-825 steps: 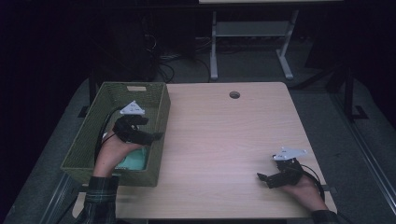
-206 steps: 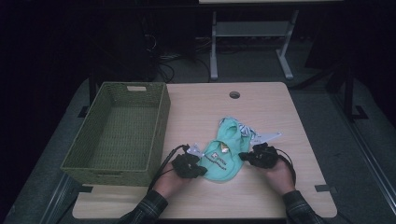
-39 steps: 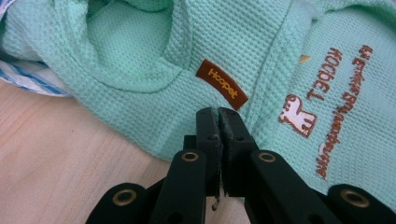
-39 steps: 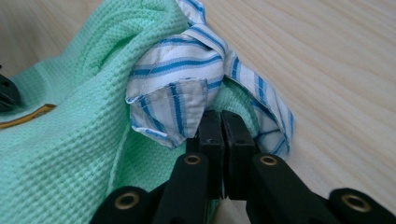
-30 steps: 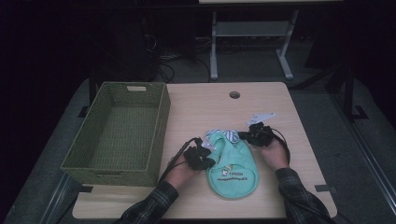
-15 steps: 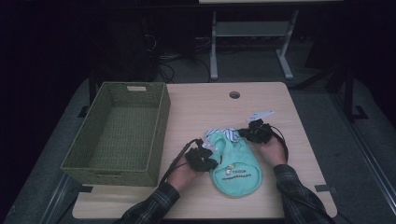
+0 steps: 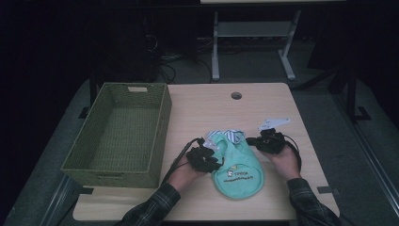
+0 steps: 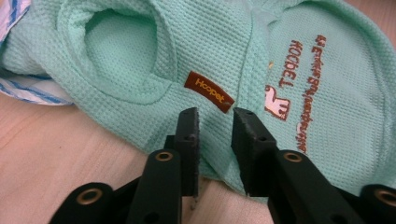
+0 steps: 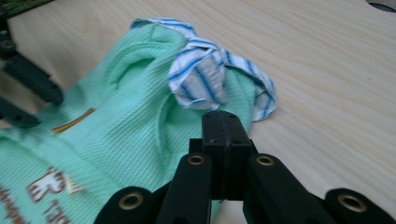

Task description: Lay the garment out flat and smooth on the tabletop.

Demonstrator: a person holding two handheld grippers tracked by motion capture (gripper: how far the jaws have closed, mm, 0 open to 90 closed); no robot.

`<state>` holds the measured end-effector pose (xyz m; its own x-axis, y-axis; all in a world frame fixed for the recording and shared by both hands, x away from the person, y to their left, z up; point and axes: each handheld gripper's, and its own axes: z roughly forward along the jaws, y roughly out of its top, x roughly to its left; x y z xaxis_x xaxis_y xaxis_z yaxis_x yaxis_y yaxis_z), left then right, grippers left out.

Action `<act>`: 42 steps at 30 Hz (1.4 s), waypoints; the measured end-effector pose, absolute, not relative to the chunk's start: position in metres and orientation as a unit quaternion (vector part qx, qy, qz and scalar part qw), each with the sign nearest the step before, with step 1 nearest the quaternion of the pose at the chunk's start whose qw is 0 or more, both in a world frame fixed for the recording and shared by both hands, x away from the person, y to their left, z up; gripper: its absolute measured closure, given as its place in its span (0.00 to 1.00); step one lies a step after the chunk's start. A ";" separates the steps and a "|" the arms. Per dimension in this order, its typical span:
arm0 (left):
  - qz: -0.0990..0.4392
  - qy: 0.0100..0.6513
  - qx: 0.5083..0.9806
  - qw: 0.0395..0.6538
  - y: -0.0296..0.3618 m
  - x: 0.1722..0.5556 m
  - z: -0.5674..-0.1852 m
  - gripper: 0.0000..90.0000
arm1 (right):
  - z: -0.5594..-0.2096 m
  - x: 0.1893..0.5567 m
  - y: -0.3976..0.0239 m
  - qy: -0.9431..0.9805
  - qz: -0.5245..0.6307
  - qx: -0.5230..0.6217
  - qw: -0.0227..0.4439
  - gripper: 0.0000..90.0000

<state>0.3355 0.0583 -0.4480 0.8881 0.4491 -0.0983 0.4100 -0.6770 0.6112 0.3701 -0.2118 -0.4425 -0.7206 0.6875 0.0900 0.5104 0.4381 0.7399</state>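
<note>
Clearly the small mint-green garment (image 7: 237,162) is a soft, light thing: waffle-knit cloth with a blue-striped lining (image 9: 201,77) turned out at its neck, lying flat on the counter (image 7: 207,106) in the lower middle of the high view, to the right of the woven basket (image 7: 120,134). It should weigh almost nothing and will sag, fold and drag rather than keep its shape, so a single pinch will likely lift one corner and leave the rest trailing. The knit gives good friction; slipping looks unlikely, snagging on a brown sewn label (image 8: 208,91) more so.

The left hand-held gripper (image 8: 214,122) sits at the garment's left edge with its jaws a narrow gap apart, having just been opening; green cloth lies beneath and between them, but the pads do not seem to press it. The right hand-held gripper (image 9: 223,122) has its jaws fully together at the right edge, below the striped collar; whether a thin fold is caught between them I cannot tell.

Best holds, I judge, are the thicker hems: collar rim or sleeve opening (image 8: 119,46), one per side, to keep it spread.
</note>
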 end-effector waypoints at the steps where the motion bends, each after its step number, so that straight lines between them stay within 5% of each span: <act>1: 0.032 0.234 0.915 0.327 0.058 0.336 -0.447 0.77 | -0.442 0.368 -0.212 0.840 0.393 0.356 0.111 1.00; 19: 0.045 0.246 0.911 0.329 0.063 0.367 -0.428 0.74 | -0.441 0.332 -0.184 0.857 0.400 0.316 0.071 1.00; 42: 0.060 0.272 0.892 0.357 0.035 0.442 -0.420 0.59 | -0.468 0.337 -0.165 0.876 0.372 0.303 0.054 1.00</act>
<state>0.4419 0.0346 -0.4200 0.8453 0.5271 -0.0873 0.4421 -0.5982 0.6684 0.3369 -0.1654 -0.4681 -0.8110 0.5703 0.1304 0.4897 0.5400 0.6845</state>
